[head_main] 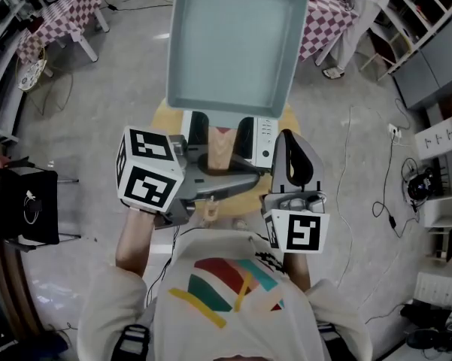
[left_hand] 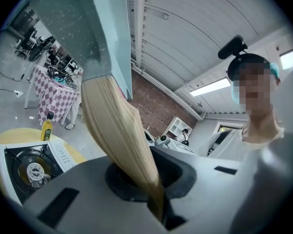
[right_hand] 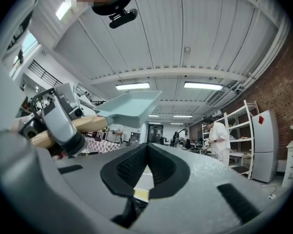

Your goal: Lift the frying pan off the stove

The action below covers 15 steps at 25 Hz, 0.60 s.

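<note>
Head view: frying pan [head_main: 233,43] held clear above the stove [head_main: 265,138], its wooden handle [head_main: 219,153] clenched in the left claw [head_main: 224,177]. Right claw [head_main: 292,145] closed, empty. Pan rigid, probably head-heavy; best gripped near the handle's far end.

Open workshop-lab hall with mock kitchen corner. My cooking spot: portable gas stove [head_main: 262,138] on small round yellow table [head_main: 165,119], oil bottle [left_hand: 47,127] beside stove. Grey polished floor [head_main: 105,104]; loose cables [head_main: 383,194] at 3 o'clock. Checkered-cloth tables [head_main: 60,17] at 11 and 1 o'clock. Brick wall [right_hand: 283,77], ceiling strip lights [right_hand: 205,86], white shelf racks [right_hand: 241,130], fridge [right_hand: 267,140], person in white [right_hand: 219,140] standing by racks.
</note>
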{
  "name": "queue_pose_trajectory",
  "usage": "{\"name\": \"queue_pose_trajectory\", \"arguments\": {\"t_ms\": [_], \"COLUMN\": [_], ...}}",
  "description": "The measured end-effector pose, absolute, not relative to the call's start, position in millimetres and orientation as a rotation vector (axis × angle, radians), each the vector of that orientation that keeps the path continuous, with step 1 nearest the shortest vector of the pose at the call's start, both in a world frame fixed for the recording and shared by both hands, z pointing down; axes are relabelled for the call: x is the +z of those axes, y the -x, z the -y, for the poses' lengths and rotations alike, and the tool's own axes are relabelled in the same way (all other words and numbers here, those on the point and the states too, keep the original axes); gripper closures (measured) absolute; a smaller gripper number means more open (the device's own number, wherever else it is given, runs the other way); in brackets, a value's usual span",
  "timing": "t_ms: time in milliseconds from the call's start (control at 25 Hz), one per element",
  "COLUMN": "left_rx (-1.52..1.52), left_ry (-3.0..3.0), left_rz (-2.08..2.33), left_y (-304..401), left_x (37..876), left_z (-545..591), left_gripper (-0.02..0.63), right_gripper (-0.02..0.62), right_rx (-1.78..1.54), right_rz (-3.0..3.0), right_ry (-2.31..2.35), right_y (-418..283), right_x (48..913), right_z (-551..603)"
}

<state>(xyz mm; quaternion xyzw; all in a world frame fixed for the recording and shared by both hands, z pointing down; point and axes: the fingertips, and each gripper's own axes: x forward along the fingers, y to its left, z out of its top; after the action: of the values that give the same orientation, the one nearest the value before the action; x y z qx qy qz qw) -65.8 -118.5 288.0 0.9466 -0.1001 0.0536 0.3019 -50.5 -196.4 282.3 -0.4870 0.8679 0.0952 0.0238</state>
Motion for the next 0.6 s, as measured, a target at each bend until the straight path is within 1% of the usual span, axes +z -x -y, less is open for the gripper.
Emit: {"name": "queue_pose_trajectory", "arguments": {"t_ms": [600], "left_rx": [0.109], "left_ry": [-2.576], "left_rz": [0.266], "left_y": [60], "left_x": [268], "left_z": [112], "left_gripper": [0.598], "right_gripper": [0.601], "right_rx": [0.293], "right_rz": [-2.675], "right_ry": [1.530], "right_y": [42], "right_x": [279], "right_z": [199]}}
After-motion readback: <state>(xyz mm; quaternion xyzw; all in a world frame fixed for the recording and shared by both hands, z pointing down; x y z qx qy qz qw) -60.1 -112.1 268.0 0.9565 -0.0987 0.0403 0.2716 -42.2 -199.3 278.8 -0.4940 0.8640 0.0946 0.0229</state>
